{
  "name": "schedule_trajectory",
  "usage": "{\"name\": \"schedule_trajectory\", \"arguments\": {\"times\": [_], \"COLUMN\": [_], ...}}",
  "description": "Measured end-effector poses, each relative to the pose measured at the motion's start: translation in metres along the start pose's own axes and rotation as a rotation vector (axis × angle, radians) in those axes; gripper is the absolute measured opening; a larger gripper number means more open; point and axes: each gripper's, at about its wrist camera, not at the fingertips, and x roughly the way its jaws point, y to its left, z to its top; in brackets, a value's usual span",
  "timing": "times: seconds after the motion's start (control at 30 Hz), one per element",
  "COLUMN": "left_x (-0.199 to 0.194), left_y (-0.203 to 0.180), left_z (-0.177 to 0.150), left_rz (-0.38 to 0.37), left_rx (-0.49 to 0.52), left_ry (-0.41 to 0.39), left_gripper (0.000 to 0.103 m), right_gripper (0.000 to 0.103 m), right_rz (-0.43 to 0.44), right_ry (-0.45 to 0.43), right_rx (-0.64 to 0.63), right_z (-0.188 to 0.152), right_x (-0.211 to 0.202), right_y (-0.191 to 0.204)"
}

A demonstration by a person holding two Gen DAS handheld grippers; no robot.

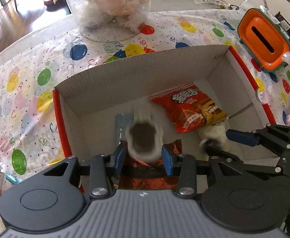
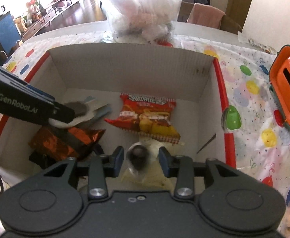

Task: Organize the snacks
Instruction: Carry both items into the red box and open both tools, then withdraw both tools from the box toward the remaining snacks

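Both grippers point steeply down into the cardboard box (image 1: 137, 73). The left gripper (image 1: 143, 156) has its blue pads either side of a white-wrapped snack with a dark centre (image 1: 144, 136); pads look pressed on it, image blurred. The right gripper (image 2: 141, 158) stands slightly parted around a clear-wrapped dark snack (image 2: 138, 155), with gaps at both pads, not gripped. A red chip bag (image 2: 146, 117) lies flat on the box floor, with a shiny orange-brown packet (image 2: 65, 140) at the left. The box sits on a balloon-print tablecloth (image 1: 25, 83). A clear tub of wrapped items (image 2: 143, 13) stands behind the box and an orange slotted container (image 1: 264, 39) to its right. Living room with wood floor beyond.
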Motion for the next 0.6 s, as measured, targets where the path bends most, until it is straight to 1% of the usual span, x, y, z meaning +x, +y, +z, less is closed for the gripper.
{"name": "schedule_trajectory", "arguments": {"times": [0.1, 0.17, 0.37, 0.4, 0.47, 0.5, 0.53, 0.6], "left_x": [-0.004, -0.008, -0.027, -0.030, -0.038, -0.041, -0.044, -0.052], "left_y": [-0.001, -0.001, 0.003, 0.005, 0.008, 0.009, 0.011, 0.015], "left_z": [-0.004, -0.007, -0.018, -0.020, -0.024, -0.025, -0.027, -0.032], "left_rz": [0.002, 0.001, -0.024, -0.028, -0.035, -0.037, -0.042, -0.055], "left_rx": [0.010, 0.014, 0.011, 0.009, 0.007, 0.005, 0.002, -0.003], "left_ry": [-0.018, -0.033, -0.090, -0.100, -0.122, -0.128, -0.136, -0.157], "left_gripper": [0.041, 0.047, 0.055, 0.055, 0.055, 0.056, 0.057, 0.057], "right_gripper": [0.039, 0.040, 0.042, 0.045, 0.058, 0.070, 0.075, 0.076], "right_rz": [0.002, 0.010, 0.030, 0.030, 0.034, 0.036, 0.043, 0.045], "right_ry": [0.006, 0.007, -0.016, -0.023, -0.044, -0.058, -0.078, -0.098], "right_rx": [0.014, 0.023, 0.031, 0.032, 0.036, 0.040, 0.041, 0.035], "right_z": [-0.002, -0.003, -0.003, -0.003, -0.003, -0.003, -0.003, -0.003], "right_x": [-0.002, -0.005, -0.021, -0.024, -0.032, -0.036, -0.042, -0.049], "right_y": [-0.001, -0.001, 0.003, 0.004, 0.007, 0.008, 0.009, 0.014]}}
